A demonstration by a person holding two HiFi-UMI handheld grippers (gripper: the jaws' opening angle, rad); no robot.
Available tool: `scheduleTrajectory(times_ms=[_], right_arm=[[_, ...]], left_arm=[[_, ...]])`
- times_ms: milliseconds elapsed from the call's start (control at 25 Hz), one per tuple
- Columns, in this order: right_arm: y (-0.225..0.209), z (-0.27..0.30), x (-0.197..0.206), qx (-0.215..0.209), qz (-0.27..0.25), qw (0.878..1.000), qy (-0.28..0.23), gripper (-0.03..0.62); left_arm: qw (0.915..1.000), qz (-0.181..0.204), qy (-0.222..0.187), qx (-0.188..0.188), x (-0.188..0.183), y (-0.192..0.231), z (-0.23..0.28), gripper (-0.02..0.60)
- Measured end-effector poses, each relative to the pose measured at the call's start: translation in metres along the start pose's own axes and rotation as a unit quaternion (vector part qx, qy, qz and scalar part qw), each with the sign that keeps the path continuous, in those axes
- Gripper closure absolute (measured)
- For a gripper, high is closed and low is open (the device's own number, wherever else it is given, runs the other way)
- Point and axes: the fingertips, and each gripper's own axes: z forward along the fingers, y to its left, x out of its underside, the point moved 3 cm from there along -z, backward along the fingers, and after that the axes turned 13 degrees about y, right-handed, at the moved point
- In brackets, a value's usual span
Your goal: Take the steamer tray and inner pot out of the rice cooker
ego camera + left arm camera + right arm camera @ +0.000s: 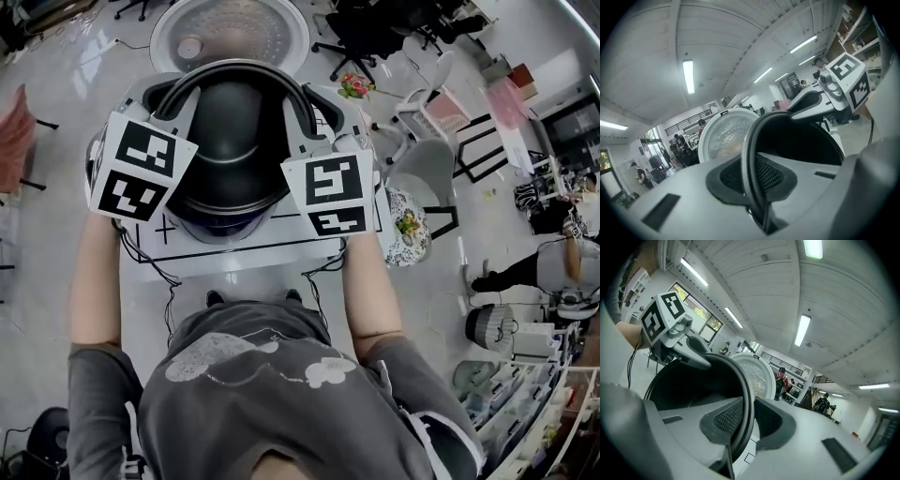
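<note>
Two grips share one rim. My left gripper (751,183) has its jaws clamped on the black lip of the inner pot (799,140), and my right gripper (747,423) pinches the same lip on the opposite side. I hold the pot between them over the rice cooker (330,105), which stands on a white table (281,255) marked with black lines. The cooker's open lid (230,33) stands at twelve o'clock from the pot. Beyond the table the floor (37,234) is pale and glossy, with office chairs (375,37) at one o'clock and shelving (525,412) at four. In the head view the marker cubes (141,167) cover both sets of pads. Only the gripper views show them, along with a strip-lit ceiling (689,75) and people (785,378) near a railing.
</note>
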Motion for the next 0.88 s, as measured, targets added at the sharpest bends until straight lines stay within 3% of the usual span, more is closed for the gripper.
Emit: scheduleTrajectory(times_ms=[480,880], right_arm=[[-0.09,-0.073,0.05,-0.04,0.012,0.996,-0.082,0.497],[-0.143,-0.105,0.135,-0.088,0.018,0.994,-0.06,0.497]], left_arm=[[0.9988,-0.01,0.008,-0.047,-0.093,-0.085,-0.026,0.534],[0.9978,-0.029,0.051,-0.031,-0.131,-0.182,-0.005,0.535]])
